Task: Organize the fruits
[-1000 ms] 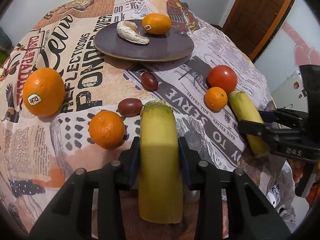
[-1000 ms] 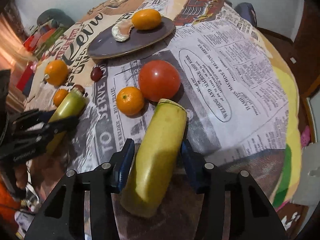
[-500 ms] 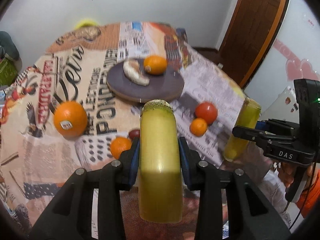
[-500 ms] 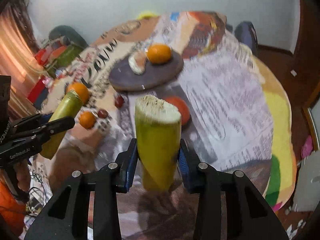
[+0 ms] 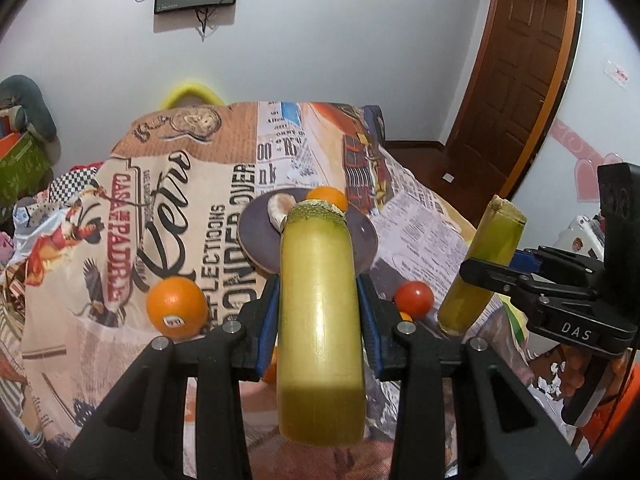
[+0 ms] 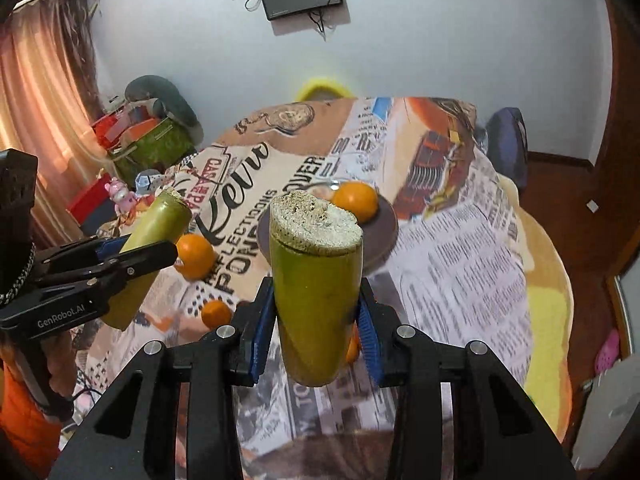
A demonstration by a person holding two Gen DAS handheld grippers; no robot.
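I have a yellow-green banana piece (image 5: 320, 320) clamped between the blue pads of my left gripper (image 5: 318, 316), cut end pointing away, lifted clear of the table (image 5: 200, 208). My right gripper (image 6: 316, 312) pinches a second banana piece (image 6: 314, 300), its rough cut face tilted up, also off the cloth. Past the left piece's tip sits the dark plate (image 5: 364, 236) carrying a small orange (image 5: 326, 196) and a pale peeled chunk (image 5: 280, 206). Left of the left gripper lies a stickered orange (image 5: 176, 306); just right of it a tomato (image 5: 414, 298). Low-left of the right gripper a small tangerine (image 6: 216, 312) rests on the newsprint-pattern cloth.
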